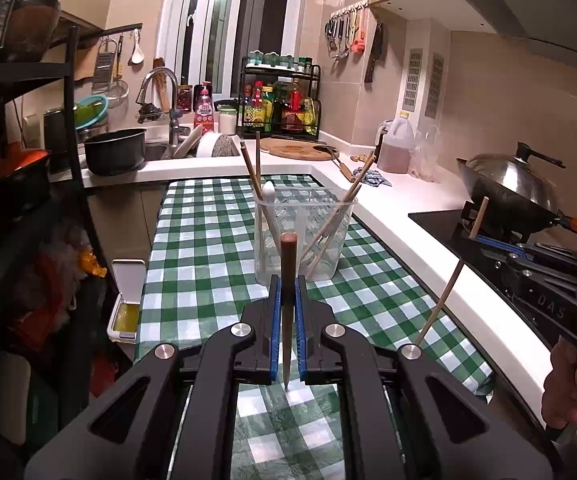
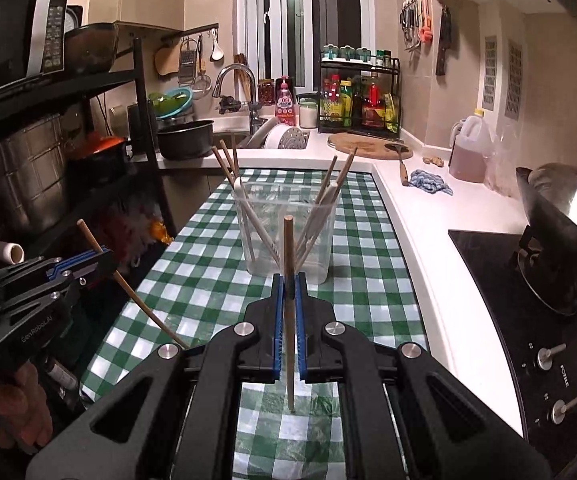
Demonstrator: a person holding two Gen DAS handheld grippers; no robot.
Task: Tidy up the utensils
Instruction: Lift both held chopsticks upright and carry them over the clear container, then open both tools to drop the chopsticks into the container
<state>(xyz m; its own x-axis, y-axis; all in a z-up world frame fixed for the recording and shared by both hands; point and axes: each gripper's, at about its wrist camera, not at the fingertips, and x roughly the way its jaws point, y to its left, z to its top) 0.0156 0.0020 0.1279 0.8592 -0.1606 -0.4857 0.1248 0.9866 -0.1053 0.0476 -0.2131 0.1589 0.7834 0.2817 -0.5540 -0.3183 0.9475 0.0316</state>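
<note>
Your left gripper [image 1: 288, 300] pinches a dark chopstick [image 1: 288, 256], your right gripper [image 2: 288, 300] a pale chopstick [image 2: 288, 248], both short of the clear holder [image 1: 302, 236] mid-tablecloth; either could snag leaning sticks or tip it.

"GenRobot.AI" on left gripper [image 2: 82, 266]

Both wrist cameras look forward along their grippers, low and close over the checkered tabletop [image 1: 216, 240], facing the window. Both share the clear container [image 1: 304, 236] ahead.
</note>
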